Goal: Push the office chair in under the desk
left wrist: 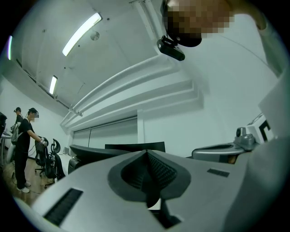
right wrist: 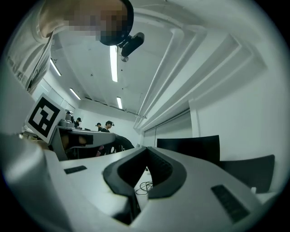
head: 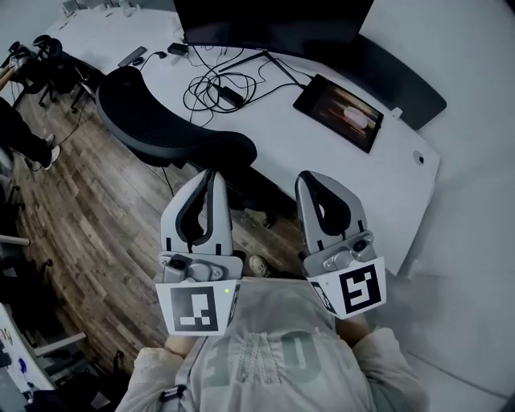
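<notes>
Two empty grippers, the left gripper (head: 211,177) and right gripper (head: 311,180), hold jaws pressed together, seemingly just short of the office chair (head: 161,125) by the desk (head: 380,183).

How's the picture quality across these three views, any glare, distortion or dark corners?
Head view: dim, bluish, desk edge bowed by the lens. Left gripper view: fisheye circle, black corners, ceiling light blown out. Right gripper view: same fisheye bending, glaring light strip.

A white counter (head: 378,185) carries a dark monitor (head: 273,24), tangled black cables (head: 221,84) and a lit tablet (head: 340,113) lying flat. The wood-plank floor (head: 88,209) bears the office chair (head: 161,129) beside the counter.
</notes>
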The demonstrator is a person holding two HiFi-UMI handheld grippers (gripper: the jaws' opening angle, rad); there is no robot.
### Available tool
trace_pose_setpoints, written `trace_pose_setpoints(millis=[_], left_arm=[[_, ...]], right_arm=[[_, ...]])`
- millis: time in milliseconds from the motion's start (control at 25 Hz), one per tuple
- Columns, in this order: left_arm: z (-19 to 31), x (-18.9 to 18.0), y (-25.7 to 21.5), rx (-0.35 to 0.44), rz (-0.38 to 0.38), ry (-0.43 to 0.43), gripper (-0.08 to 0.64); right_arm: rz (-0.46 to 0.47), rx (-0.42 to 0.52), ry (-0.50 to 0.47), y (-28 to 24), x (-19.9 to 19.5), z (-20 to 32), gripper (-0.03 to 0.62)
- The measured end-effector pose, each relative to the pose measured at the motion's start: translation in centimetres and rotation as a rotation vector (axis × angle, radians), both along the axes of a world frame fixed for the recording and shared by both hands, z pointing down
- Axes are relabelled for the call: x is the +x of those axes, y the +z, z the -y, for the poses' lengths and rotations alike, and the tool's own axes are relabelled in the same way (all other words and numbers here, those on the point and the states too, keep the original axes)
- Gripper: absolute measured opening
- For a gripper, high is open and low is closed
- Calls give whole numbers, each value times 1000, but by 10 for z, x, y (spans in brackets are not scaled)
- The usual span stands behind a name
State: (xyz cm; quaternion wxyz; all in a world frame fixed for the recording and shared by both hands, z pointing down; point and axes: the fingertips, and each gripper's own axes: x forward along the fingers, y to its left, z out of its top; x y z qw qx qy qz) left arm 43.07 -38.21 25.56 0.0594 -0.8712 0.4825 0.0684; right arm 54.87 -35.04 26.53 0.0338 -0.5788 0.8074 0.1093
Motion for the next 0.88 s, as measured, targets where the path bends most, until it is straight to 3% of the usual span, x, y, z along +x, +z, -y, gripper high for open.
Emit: trace_pose_setpoints(millis=[880], left_arm=[[-6,18,6,-11,14,39,15]], right_arm=[[-29,-43,12,15,3,-2,20]])
